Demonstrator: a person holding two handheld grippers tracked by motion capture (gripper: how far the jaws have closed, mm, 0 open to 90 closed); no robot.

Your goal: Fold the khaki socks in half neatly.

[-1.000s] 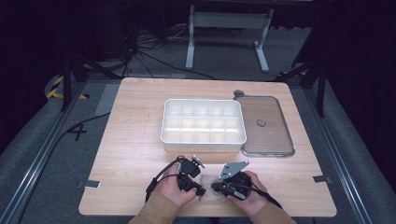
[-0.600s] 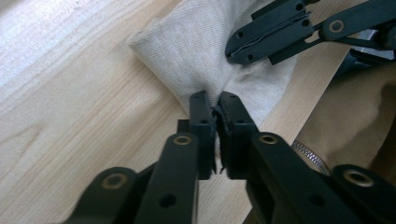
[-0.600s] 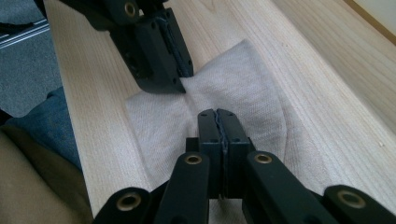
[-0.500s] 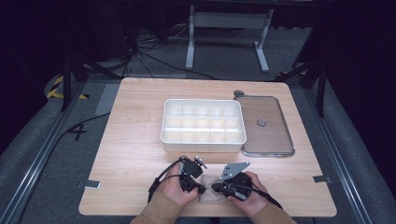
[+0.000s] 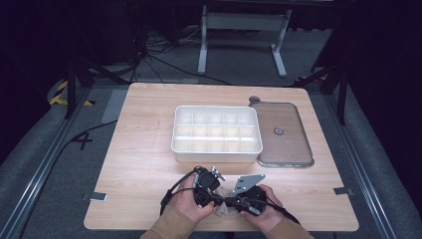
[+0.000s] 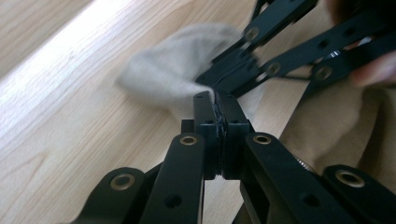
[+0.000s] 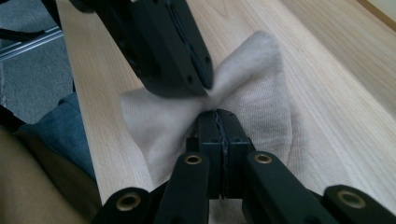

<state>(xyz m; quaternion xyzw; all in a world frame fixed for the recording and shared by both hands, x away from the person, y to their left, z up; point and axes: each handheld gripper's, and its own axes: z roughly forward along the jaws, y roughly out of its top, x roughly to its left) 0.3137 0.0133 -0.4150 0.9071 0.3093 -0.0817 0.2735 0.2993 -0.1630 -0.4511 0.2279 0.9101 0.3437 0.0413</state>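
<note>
Beige cloth [image 5: 222, 207] in high view – mostly hidden between hands and both grippers, only small patch visible, shape unreadable. Left gripper [image 6: 217, 103] in own view: lower linkage cut off by bottom edge; cloth edge at its tips blurred, grip line hard to trace. Right gripper [image 7: 218, 122] in own view: cloth's near part hidden behind its jaws – other gripper above cut off by top edge, slightly blurred. Small round object [image 5: 255, 99] at lid's far corner too small to tell.

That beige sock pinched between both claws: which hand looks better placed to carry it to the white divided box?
Probably the left. Both claws, left and right, pinch the sock, but the left sits nearer the box.
</note>
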